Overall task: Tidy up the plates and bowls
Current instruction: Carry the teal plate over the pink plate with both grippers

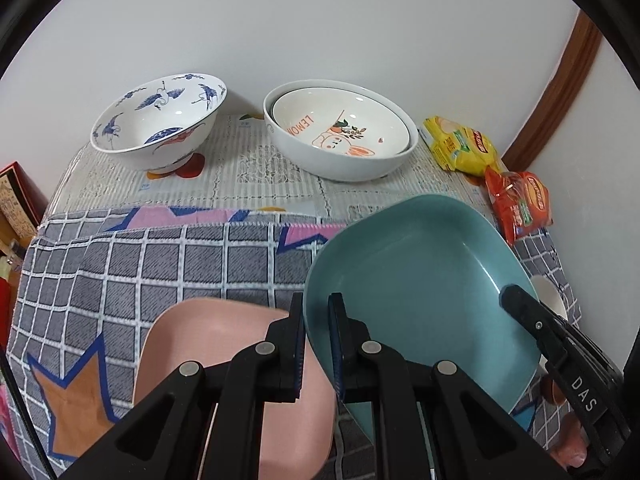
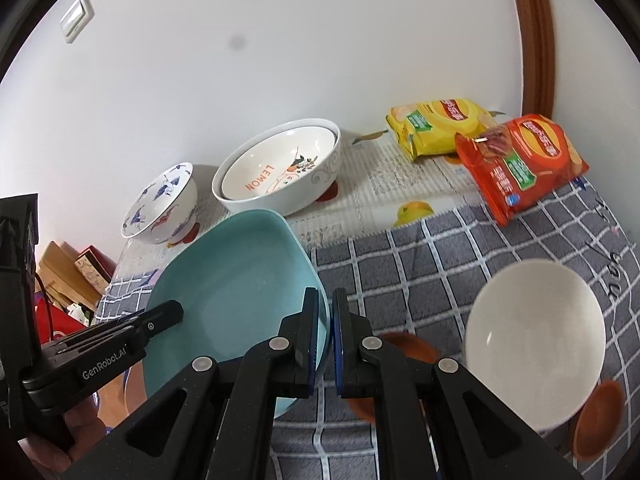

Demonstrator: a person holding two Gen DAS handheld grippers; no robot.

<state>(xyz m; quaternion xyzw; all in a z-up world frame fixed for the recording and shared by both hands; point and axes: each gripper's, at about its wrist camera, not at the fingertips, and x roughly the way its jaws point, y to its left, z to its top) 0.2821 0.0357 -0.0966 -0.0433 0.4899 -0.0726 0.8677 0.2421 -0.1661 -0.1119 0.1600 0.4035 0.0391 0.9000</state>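
Both grippers hold a teal square plate (image 1: pixel 420 280) by opposite rims, lifted and tilted above the checked cloth. My left gripper (image 1: pixel 316 344) is shut on its left rim; my right gripper (image 2: pixel 326 332) is shut on its right rim, with the plate (image 2: pixel 236 280) to its left. A pink square plate (image 1: pixel 208 344) lies on the cloth under the left gripper. A blue-patterned white bowl (image 1: pixel 160 120) and a white "LEMON" bowl nested in a larger white bowl (image 1: pixel 340 132) stand at the back. A plain white bowl (image 2: pixel 536 344) sits at the right.
Yellow (image 2: pixel 440 124) and red (image 2: pixel 520 160) snack bags lie at the back right by the wall. Small brown dishes (image 2: pixel 600 420) sit near the white bowl. Boxes (image 2: pixel 72 272) stand off the table's left edge. A wooden door frame (image 2: pixel 536 32) is at the right.
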